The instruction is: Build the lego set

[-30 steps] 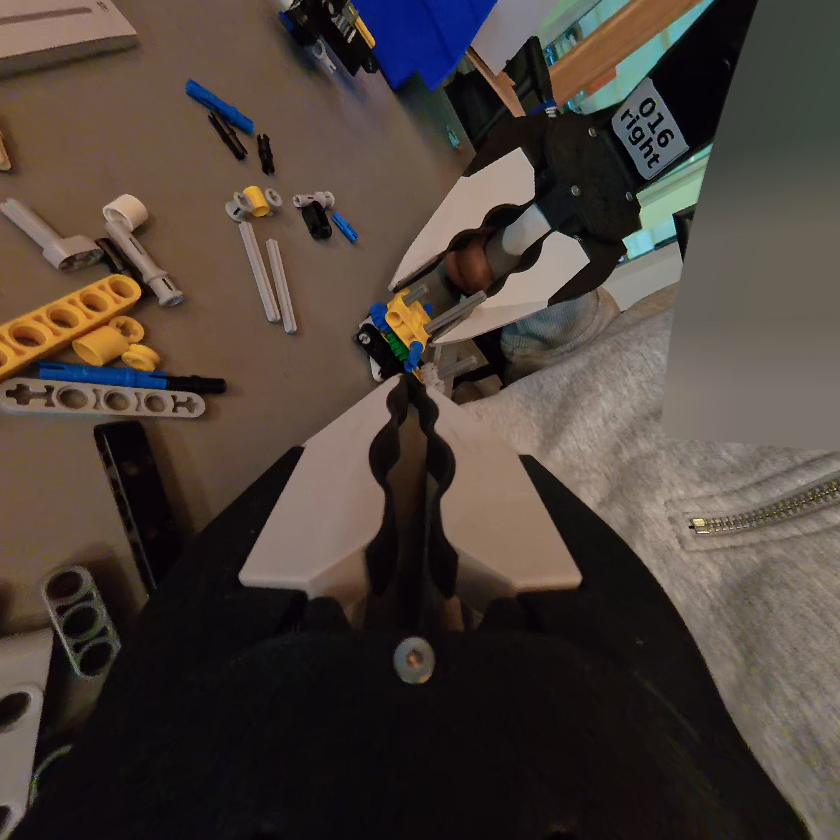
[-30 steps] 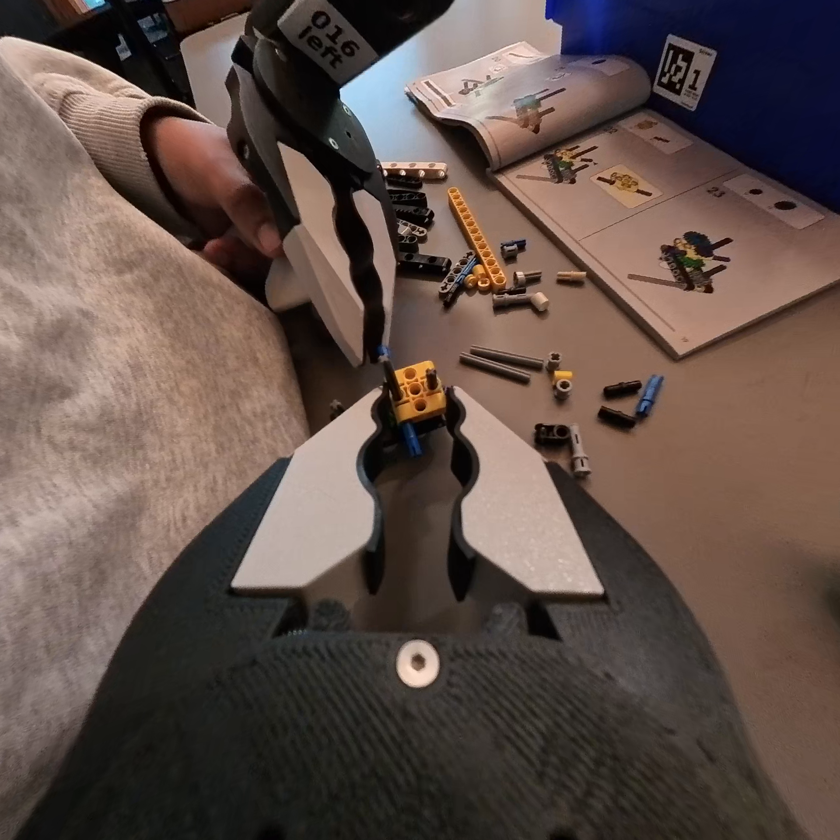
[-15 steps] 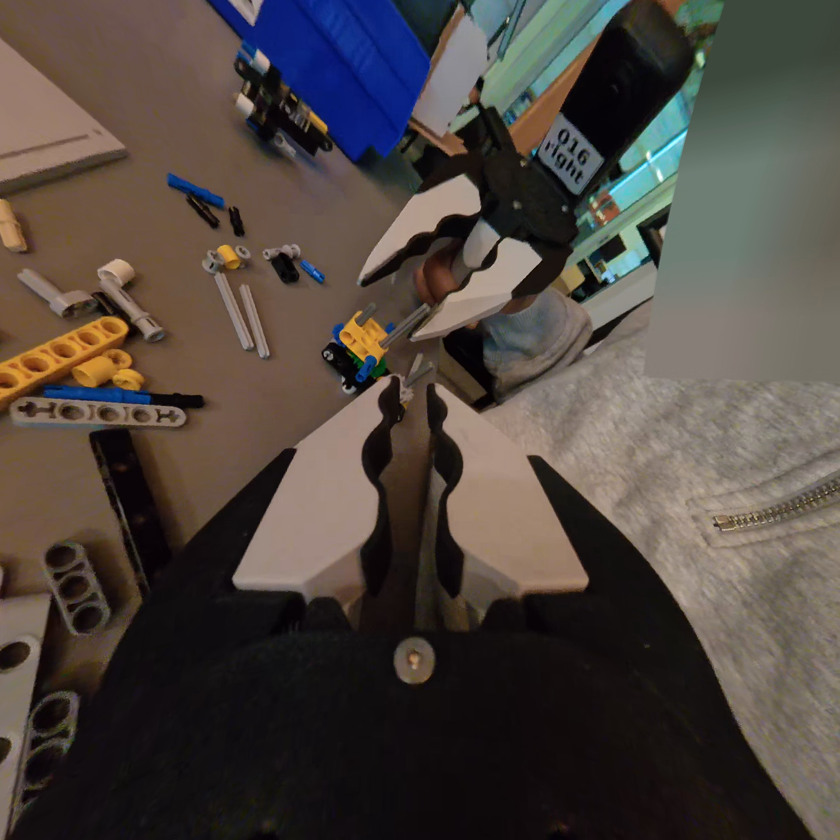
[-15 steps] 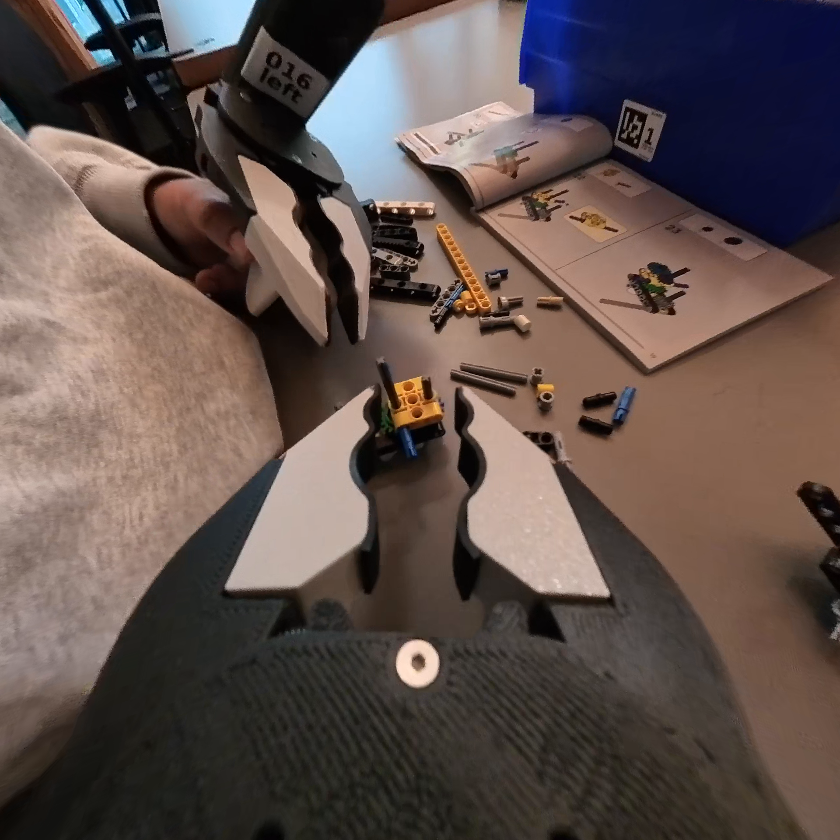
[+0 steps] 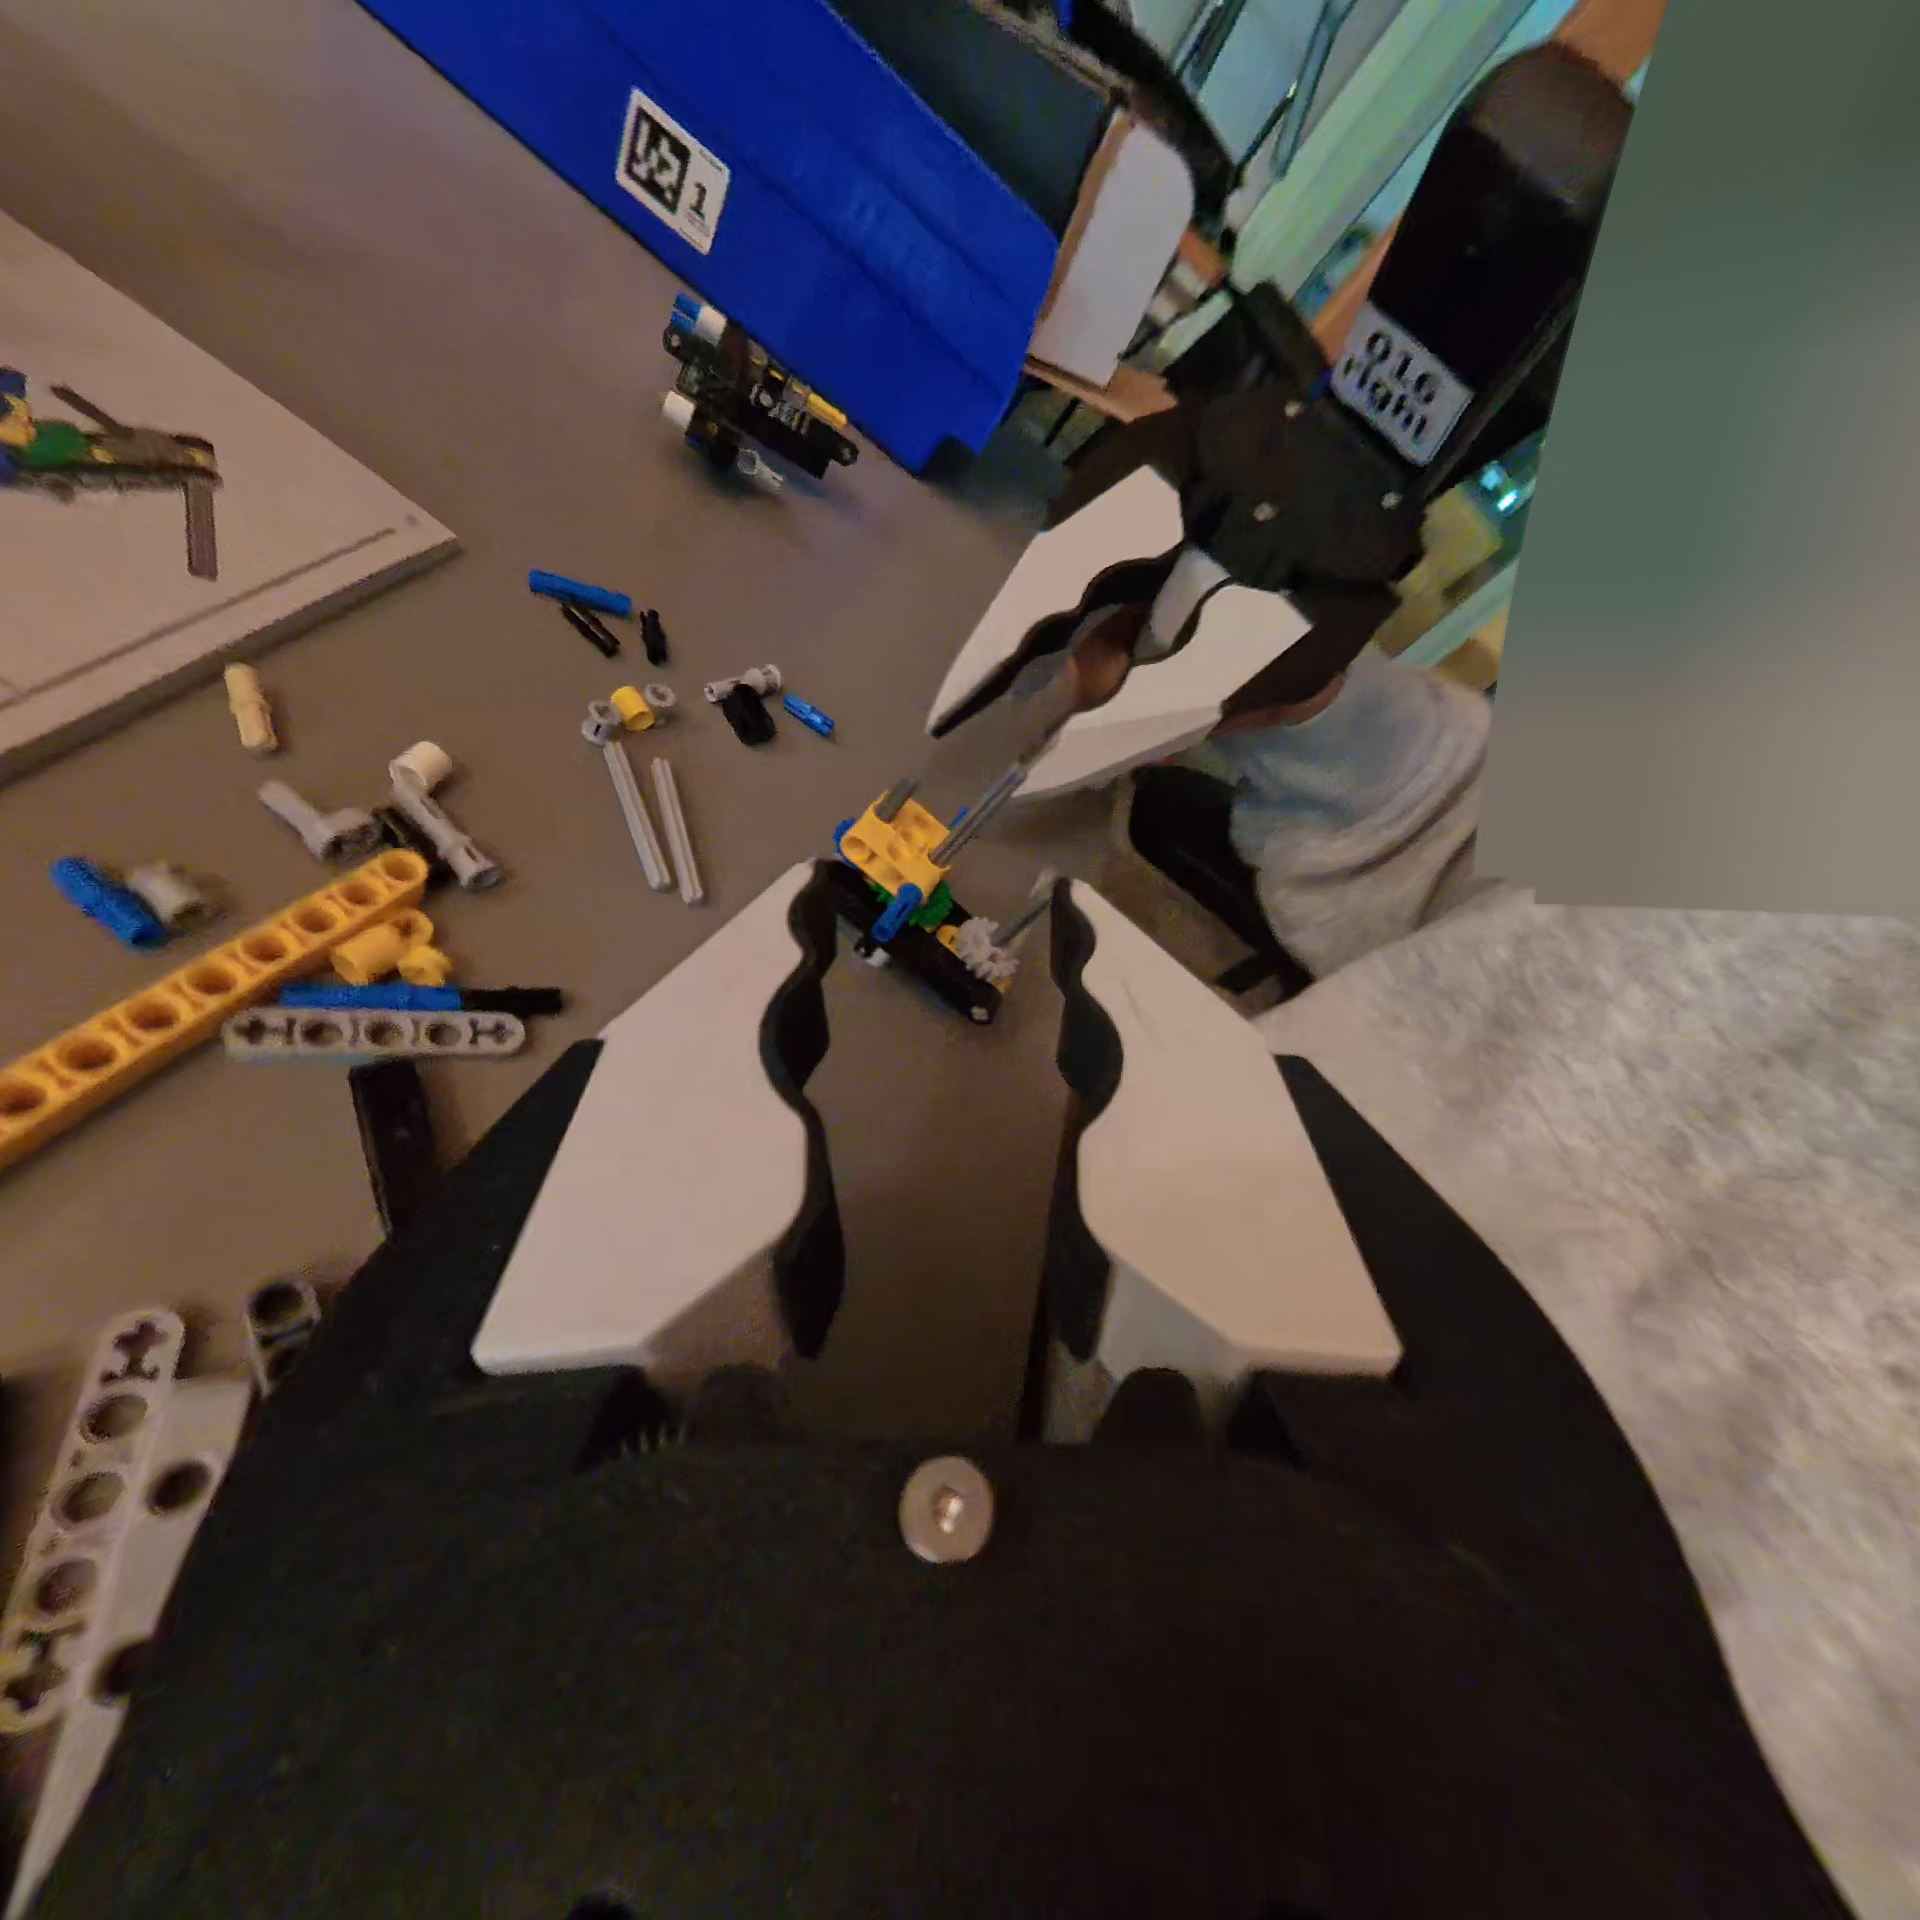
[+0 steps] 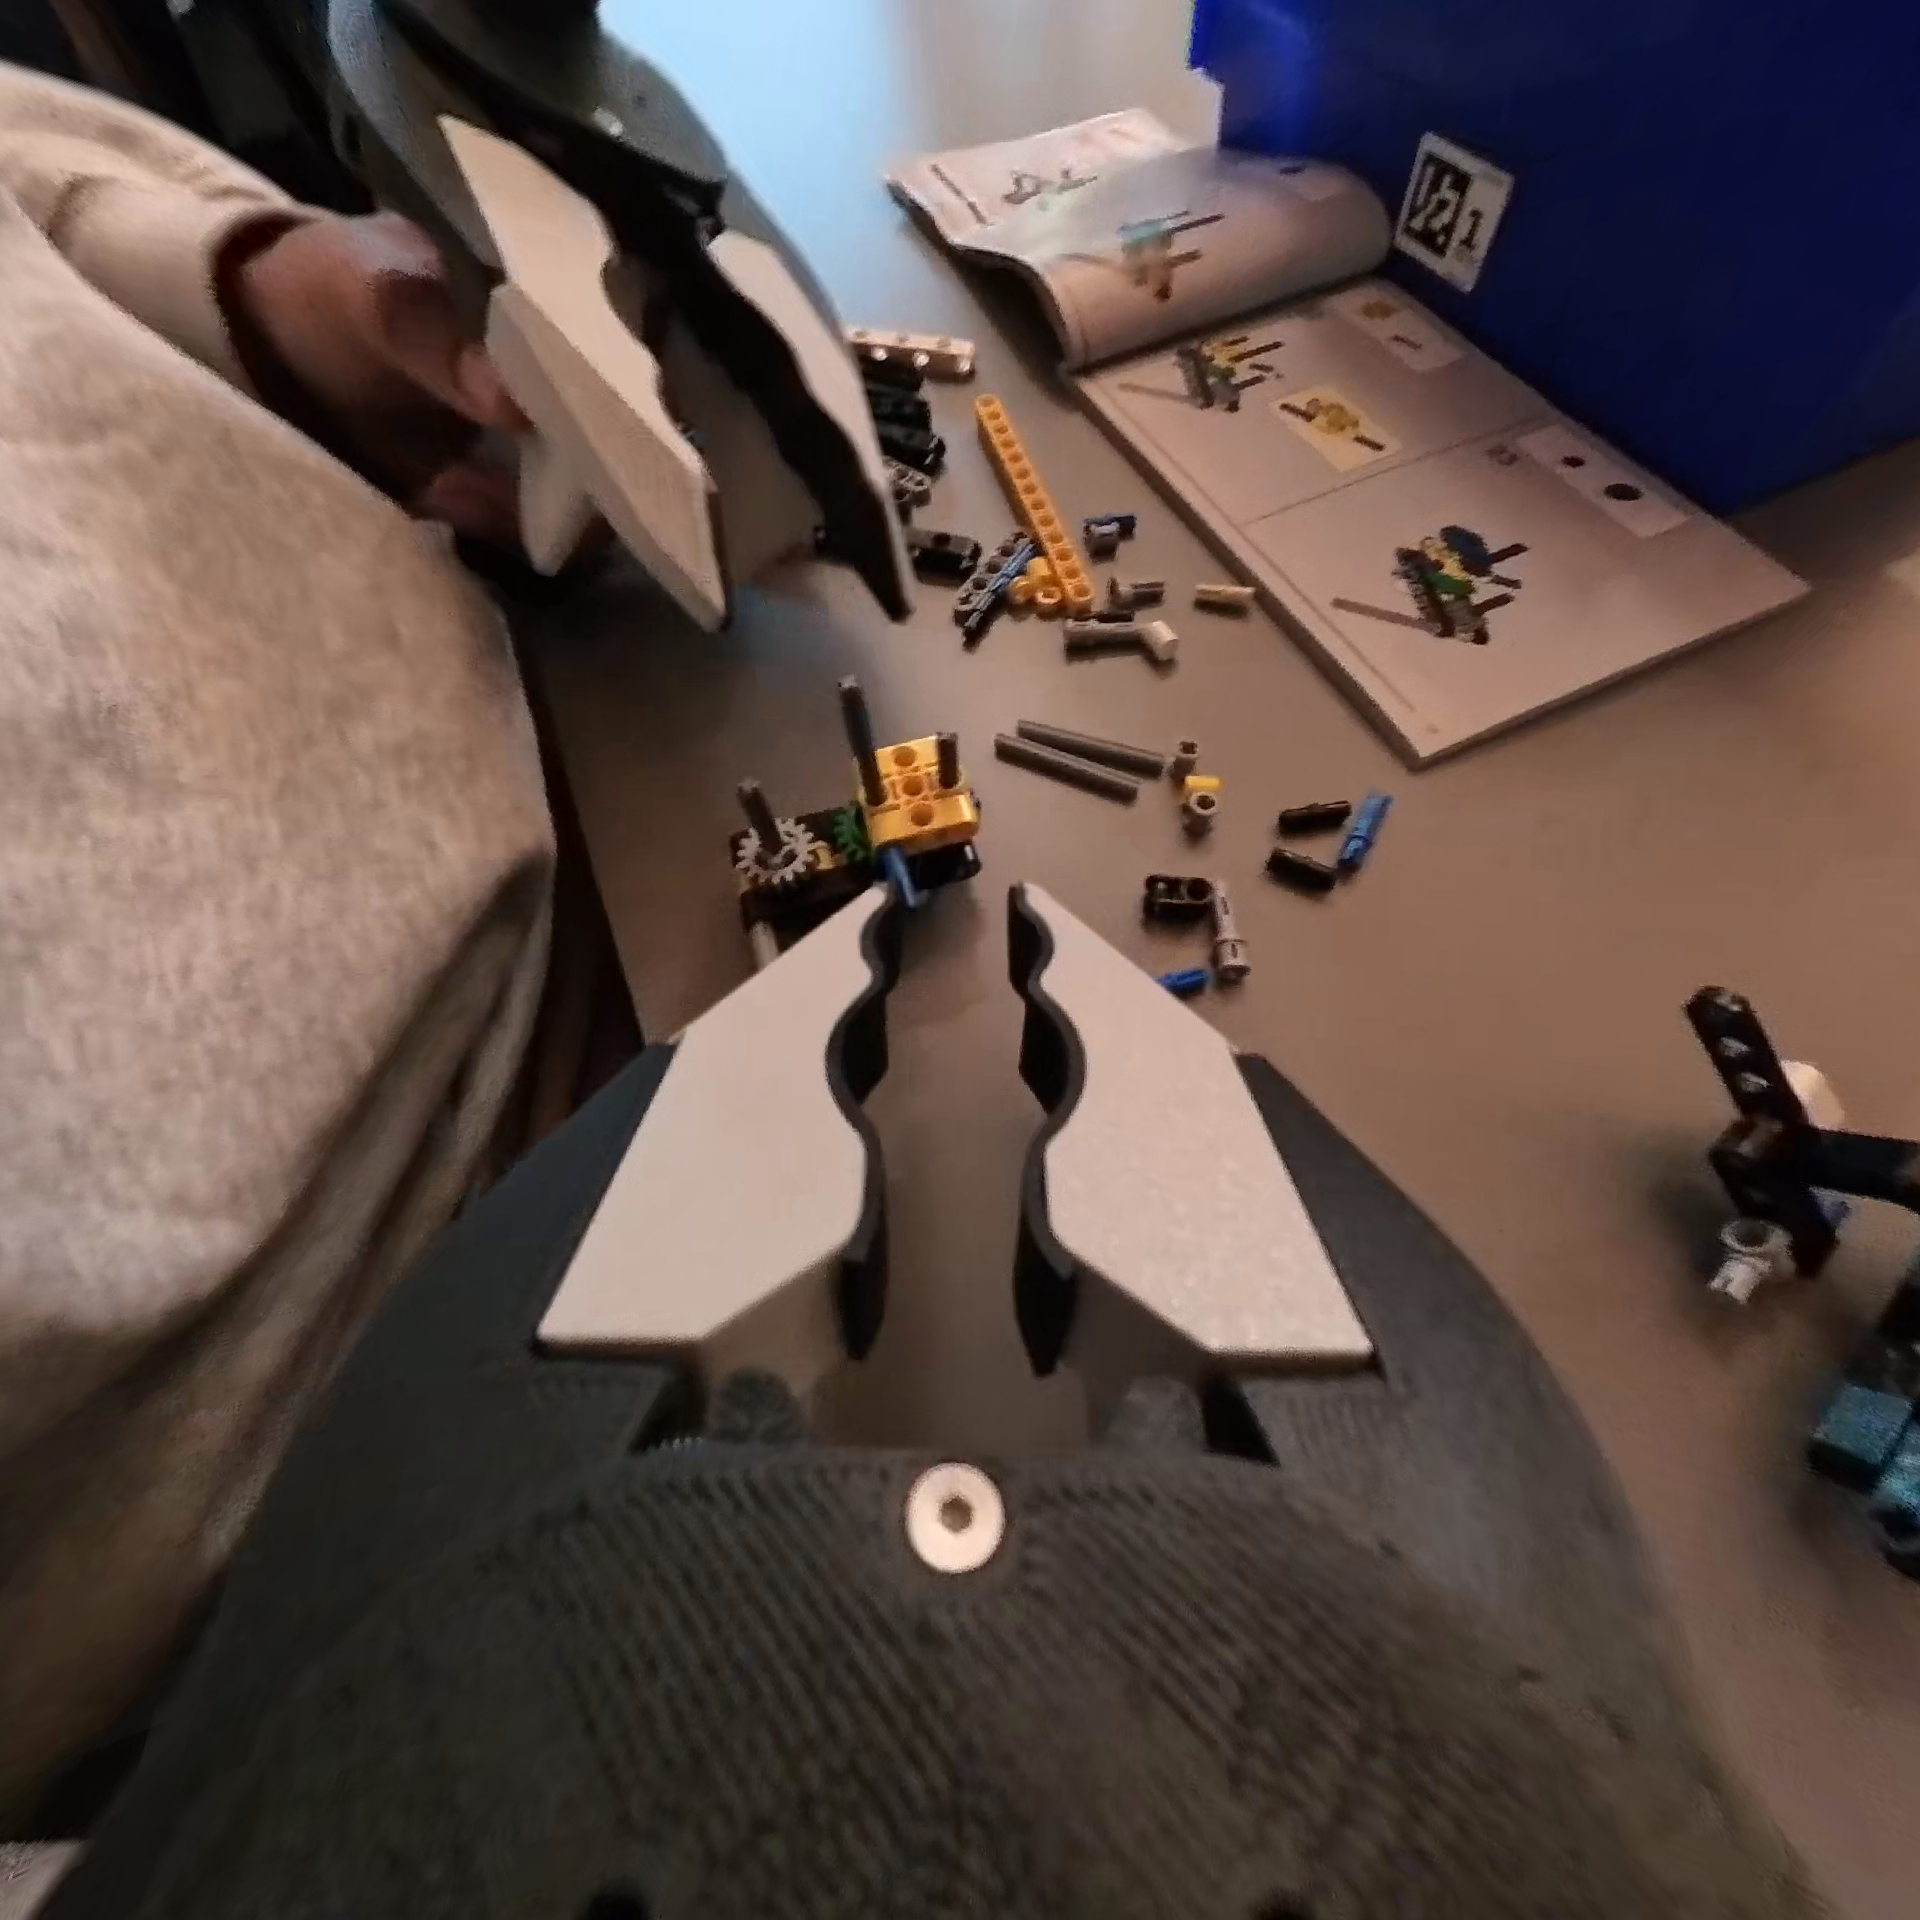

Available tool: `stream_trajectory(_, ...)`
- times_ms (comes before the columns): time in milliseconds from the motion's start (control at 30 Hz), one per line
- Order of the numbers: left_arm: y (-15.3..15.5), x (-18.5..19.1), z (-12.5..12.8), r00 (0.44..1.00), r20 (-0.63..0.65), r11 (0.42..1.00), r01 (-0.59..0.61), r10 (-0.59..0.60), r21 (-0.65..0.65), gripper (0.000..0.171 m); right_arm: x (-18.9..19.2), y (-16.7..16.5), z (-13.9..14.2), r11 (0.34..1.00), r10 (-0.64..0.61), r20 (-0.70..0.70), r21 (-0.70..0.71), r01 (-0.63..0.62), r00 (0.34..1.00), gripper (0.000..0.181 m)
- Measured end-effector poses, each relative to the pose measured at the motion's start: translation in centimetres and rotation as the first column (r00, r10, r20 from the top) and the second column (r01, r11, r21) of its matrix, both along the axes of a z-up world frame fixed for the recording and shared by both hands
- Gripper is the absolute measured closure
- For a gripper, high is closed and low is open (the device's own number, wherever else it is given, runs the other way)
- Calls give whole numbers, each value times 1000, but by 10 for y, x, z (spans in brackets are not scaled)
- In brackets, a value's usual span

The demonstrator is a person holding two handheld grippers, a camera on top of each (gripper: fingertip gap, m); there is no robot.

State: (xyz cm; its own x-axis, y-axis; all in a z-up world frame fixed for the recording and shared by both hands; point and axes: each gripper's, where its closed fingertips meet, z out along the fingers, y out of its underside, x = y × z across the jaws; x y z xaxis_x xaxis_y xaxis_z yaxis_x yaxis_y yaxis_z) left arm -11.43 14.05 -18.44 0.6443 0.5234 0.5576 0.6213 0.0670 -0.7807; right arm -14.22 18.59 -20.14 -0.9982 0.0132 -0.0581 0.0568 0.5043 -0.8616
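Note:
The small lego assembly (image 5: 899,840) stands free on the grey table (image 5: 416,343). It is a yellow block with upright dark axles, green and grey gears, a black beam and a blue pin. My left gripper (image 5: 935,883) is open and empty, its tips on either side of the assembly's near end. My right gripper (image 6: 951,896) is open and empty, just short of the assembly (image 6: 904,805). Each gripper also shows in the other's view, raised above the assembly: the right one (image 5: 977,758) and the left one (image 6: 805,613).
An open instruction booklet (image 6: 1455,499) and a blue bin (image 6: 1714,260) lie at the back. A long yellow beam (image 6: 1029,488), two grey axles (image 6: 1070,764) and several pins are scattered. Another sub-assembly (image 6: 1766,1174) stands at the right. A person's grey sleeve (image 6: 208,831) fills the left. About 7 cm separates my left fingertips from my right.
My right gripper has let go of the yellow block and drawn back. My left gripper has opened wide and pulled away. The assembly now rests on the table.

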Motion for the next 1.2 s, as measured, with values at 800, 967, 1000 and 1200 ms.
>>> stream_trajectory(800,33,-16,-31,949,-55,886,268,-311,-378,145,16,-6,-12,989,143,-88,51,-139,986,178)
stream_trajectory(967,34,-15,-32,945,-74,878,265,-319,-399,145,18,-4,-13,986,147,16,73,-148,989,178)
stream_trajectory(1000,34,-15,-32,944,-76,877,265,-320,-400,145,18,-4,-13,986,144,49,75,-148,988,178)
stream_trajectory(1200,34,-15,-31,945,-70,880,269,-320,-391,146,19,-5,-13,991,52,418,90,-99,907,178)
